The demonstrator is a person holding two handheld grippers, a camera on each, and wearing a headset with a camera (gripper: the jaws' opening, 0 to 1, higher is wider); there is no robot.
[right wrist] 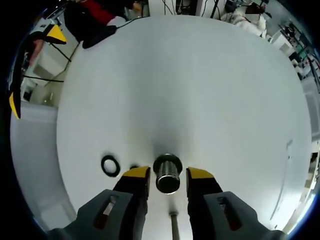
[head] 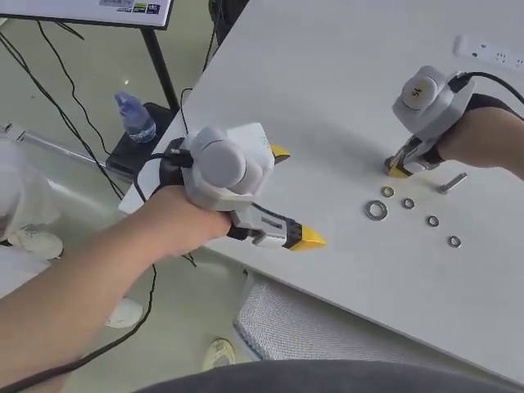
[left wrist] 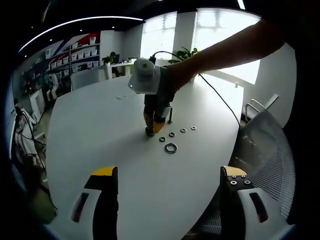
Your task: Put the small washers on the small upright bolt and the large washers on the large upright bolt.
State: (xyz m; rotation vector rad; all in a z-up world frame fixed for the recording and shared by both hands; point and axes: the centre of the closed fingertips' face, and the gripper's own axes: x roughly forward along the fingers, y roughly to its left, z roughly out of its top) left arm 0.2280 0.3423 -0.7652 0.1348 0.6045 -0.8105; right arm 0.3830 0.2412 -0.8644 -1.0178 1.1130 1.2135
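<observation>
Between yellow-tipped jaws of right gripper (right wrist: 168, 173), large steel bolt (right wrist: 167, 176) upright on white table (right wrist: 200, 75); jaws close on both sides, grip or gap impossible to tell. Just beside bolt, large dark metal washer (right wrist: 110, 165) flat on table. Near gripper tips, small steel bolt (head: 452, 182) lying on side, four small metal washers (head: 408, 203) scattered close by. Over table's edge, well apart from washers, left gripper (head: 296, 196) with jaws spread wide.

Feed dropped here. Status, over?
Left gripper open, hovering by table edge. Right gripper straddling large bolt, grip unclear. Washers loose on table, nothing blocking.
</observation>
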